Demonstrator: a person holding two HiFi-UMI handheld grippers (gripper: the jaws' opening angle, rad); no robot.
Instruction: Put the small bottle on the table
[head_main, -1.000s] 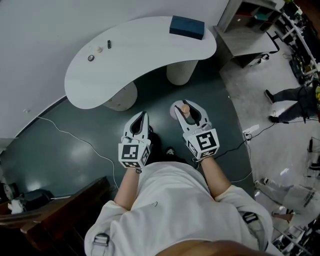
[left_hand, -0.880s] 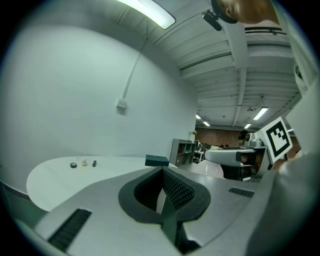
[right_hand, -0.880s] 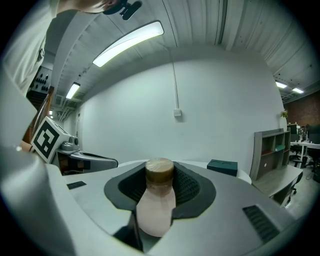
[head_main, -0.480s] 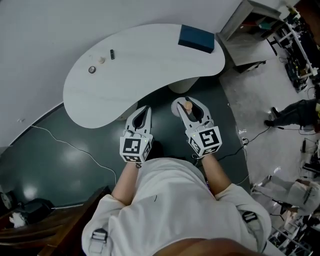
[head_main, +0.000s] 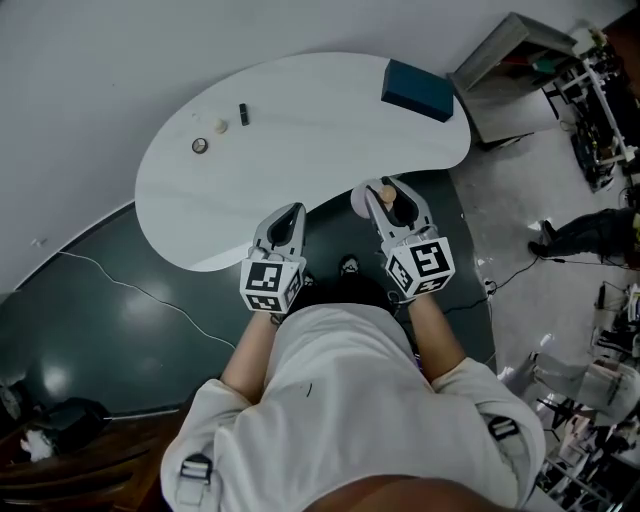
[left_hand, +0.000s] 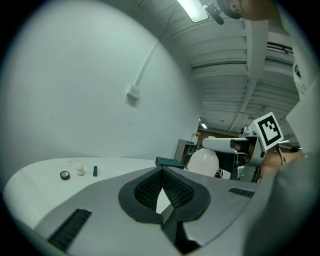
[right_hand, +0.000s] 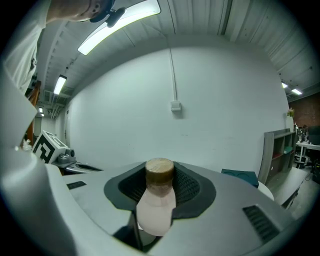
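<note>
White curved table (head_main: 300, 130) ahead, dark box (head_main: 418, 90) on its far right end. Left gripper (head_main: 292, 212) at near edge, jaws together, empty. Right gripper (head_main: 388, 186) alongside, clamped on bottle (right_hand: 156, 205), cork up, off the table. Three bits (head_main: 220, 126) far left.

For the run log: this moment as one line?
right claw: grips small bottle, not yet on table | left claw: shut, empty

White short-sleeved T-shirt (head_main: 340, 400), grey buckled shoulder straps (head_main: 197, 468); pale grey left gripper (head_main: 294, 210) and right gripper (head_main: 388, 186), lined with black ribbed pads (left_hand: 147, 189), each capped by a white cube (head_main: 268, 287) bearing black square markers.
</note>
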